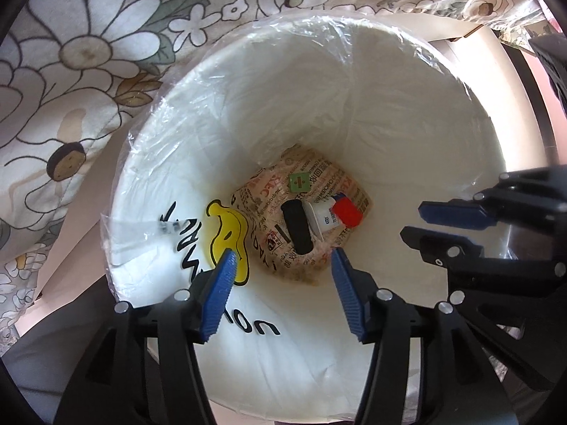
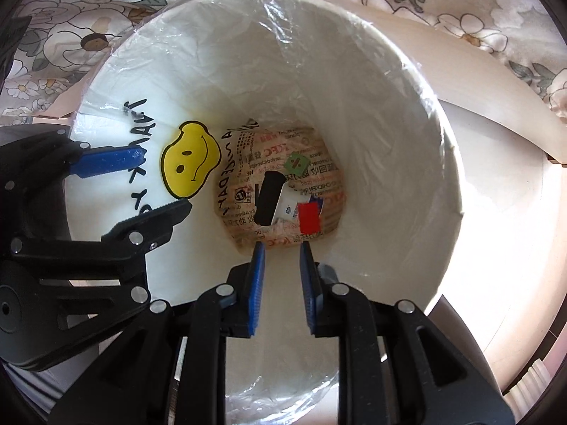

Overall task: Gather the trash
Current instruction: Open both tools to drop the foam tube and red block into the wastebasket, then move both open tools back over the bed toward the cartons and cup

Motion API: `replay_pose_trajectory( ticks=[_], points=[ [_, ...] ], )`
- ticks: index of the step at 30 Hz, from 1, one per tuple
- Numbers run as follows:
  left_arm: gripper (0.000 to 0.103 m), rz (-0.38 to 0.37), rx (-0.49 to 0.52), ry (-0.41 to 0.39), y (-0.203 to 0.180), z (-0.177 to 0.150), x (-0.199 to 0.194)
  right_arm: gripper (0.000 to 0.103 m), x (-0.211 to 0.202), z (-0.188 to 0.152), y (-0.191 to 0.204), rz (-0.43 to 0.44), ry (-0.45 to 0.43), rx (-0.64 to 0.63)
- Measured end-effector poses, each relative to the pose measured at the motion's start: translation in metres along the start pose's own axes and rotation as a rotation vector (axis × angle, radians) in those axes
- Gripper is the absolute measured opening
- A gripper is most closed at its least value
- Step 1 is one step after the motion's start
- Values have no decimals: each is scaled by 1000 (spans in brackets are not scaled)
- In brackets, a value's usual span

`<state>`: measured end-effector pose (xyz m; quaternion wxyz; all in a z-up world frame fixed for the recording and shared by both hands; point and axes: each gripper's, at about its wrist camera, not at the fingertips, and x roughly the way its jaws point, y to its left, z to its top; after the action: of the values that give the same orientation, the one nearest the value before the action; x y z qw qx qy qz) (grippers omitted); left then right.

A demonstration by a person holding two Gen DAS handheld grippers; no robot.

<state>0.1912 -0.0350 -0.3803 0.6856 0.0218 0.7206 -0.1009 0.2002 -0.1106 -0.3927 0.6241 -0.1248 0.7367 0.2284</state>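
Above the white plastic-lined trash bin [image 1: 184, 113], the left gripper [image 1: 283, 269] hangs with jaws open and empty, the right gripper [image 2: 281, 265] at its three o'clock with jaws closed on nothing, over a black cylinder [image 1: 297, 226] and red-capped white tube [image 1: 335, 214] on the printed paper bag [image 1: 319, 177] at the bottom.

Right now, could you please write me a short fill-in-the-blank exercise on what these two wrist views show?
1. The smiley face printed on the bin liner is ____.
2. The cap on the small white bottle is ____.
3. Both claws, left claw and right claw, hang over a white ____.
4. The cloth beside the bin has a ____ print.

Missing words: yellow; red; bin; flower
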Motion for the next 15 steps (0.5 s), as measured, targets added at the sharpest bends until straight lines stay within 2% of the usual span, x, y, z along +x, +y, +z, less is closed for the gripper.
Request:
replay_pose_trajectory(
  ticks=[8, 15],
  points=[
    [59, 18, 31, -40, -6, -7, -20, 22, -22, -11, 1, -26, -55, 0],
    [62, 84, 67, -157, -13, -17, -64, 22, -69, -24, 2, -62, -190, 12]
  ],
)
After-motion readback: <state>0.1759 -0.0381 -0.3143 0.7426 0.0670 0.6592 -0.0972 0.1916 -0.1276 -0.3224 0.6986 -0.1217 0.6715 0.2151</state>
